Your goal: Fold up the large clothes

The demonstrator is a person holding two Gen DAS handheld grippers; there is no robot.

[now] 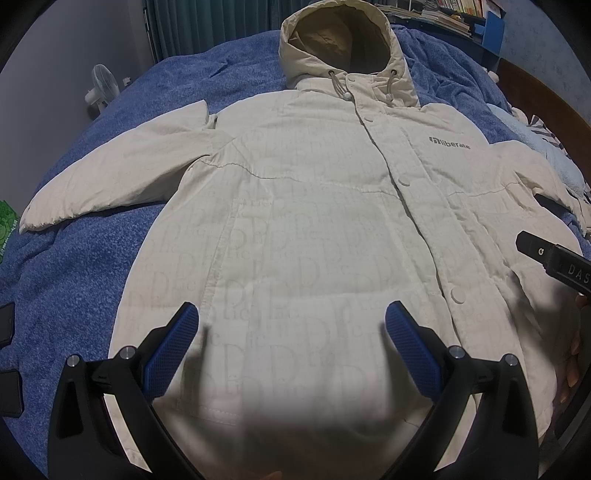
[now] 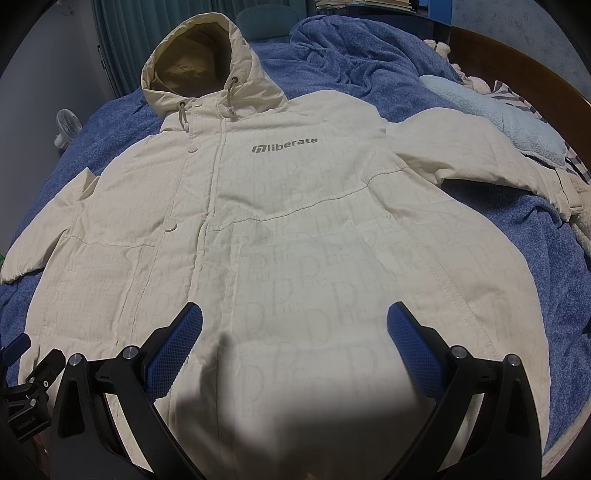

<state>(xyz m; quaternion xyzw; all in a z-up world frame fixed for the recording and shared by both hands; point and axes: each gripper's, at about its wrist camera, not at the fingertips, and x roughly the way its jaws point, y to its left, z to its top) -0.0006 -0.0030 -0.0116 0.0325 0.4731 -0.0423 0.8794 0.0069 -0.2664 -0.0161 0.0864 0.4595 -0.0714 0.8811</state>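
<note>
**Tongs Spread Over an Unfolded Jacket**

Both tongs hung released above the lower body of the jacket, gripping nothing. My left tongs (image 1: 291,321) stood with blue pads spread wide over the hem area on the jacket's left-hand half as I faced it, and my right tongs (image 2: 295,321) were just as wide apart over the other half, near the snap placket.

The cream hooded jacket (image 1: 314,221) lay face up and spread flat on the bed, snapped shut down the front, its hood (image 1: 343,48) pointing away from me and the grey "liberate" logo (image 2: 285,144) on the chest. One sleeve (image 1: 110,173) stretched out to my left across the blue blanket (image 1: 74,277); the other sleeve (image 2: 480,155) ran out to my right toward a pale blue fleece (image 2: 491,110) and some striped cloth.

I judged the folding not yet begun: no part of the jacket was turned over on itself, so this was the opening step, choosing a first grip. The next move, as I saw it, called for lowering onto a sleeve or a side edge, pinching the thick padded fabric firmly, and carrying it across the chest. The puffy filling looked likely to spring back, so a deep bite would help.

Beyond the bed stood a small white fan (image 1: 105,83), teal curtains (image 1: 207,22) and a shelf of books (image 1: 454,11).
</note>
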